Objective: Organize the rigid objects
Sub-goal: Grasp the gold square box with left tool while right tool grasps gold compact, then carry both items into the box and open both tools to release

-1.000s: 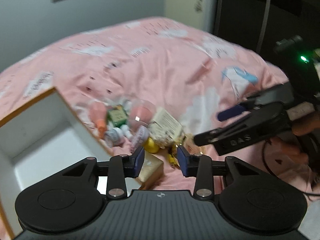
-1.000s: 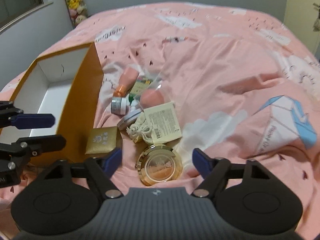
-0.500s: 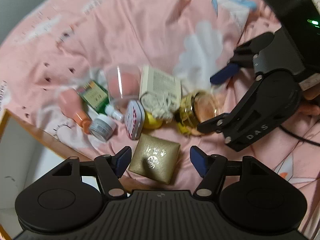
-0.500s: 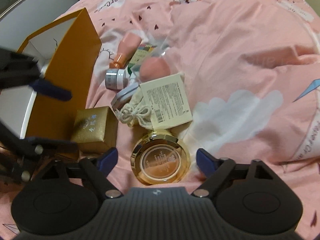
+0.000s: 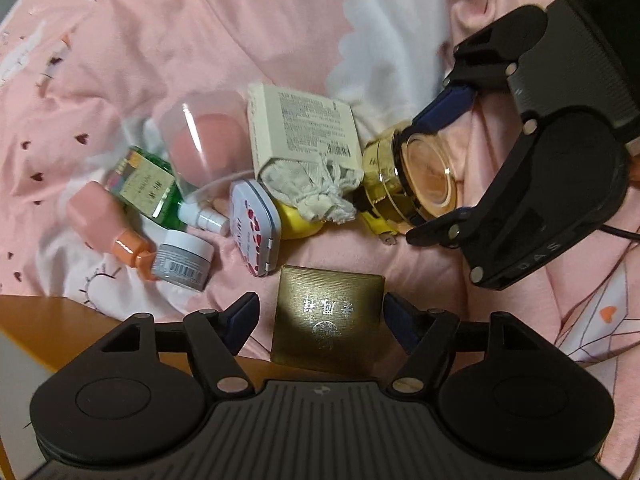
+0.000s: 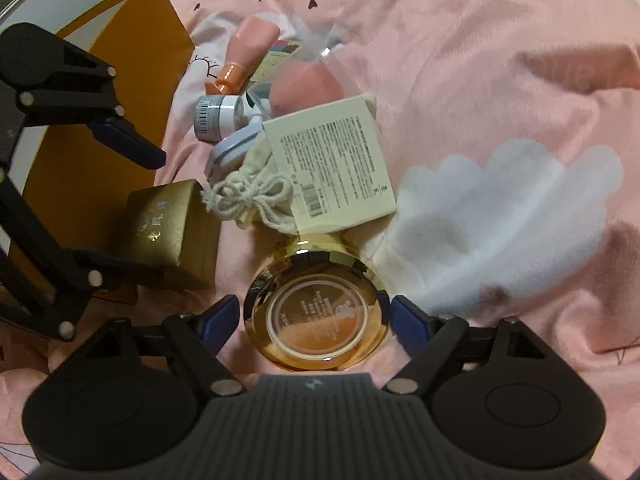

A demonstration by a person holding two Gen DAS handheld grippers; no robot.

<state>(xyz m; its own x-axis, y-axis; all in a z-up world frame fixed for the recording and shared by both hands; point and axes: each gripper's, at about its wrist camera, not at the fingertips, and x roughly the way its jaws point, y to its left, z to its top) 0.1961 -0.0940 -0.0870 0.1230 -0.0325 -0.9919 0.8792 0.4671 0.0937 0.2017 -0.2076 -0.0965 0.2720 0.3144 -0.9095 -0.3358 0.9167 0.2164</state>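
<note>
Both grippers point steeply down at the pink bedspread [image 6: 500, 60], soft and creased, with a white cloud print at right of the right wrist view. The orange cardboard box [image 6: 132, 92], flat-walled and white inside, stands at upper left there. The left gripper [image 5: 320, 320] is spreading its jaws, and the gold box [image 5: 328, 316], square with a brushed sheen and silver lettering, sits between the blue pads near the bottom centre, neither pad pressing it. The right gripper [image 6: 314, 320] is narrowing its jaws around the round gold compact [image 6: 316, 316], glossy metal with a clear lid; both pads stand just beside its rim, contact unclear. Above it lies a cream carton [image 6: 332, 168] printed with small text, over a coarse drawstring pouch [image 6: 256, 196]. Smaller still, at left of the left wrist view: a smooth peach bottle [image 5: 104, 220], then a little grey jar [image 5: 182, 260].
</note>
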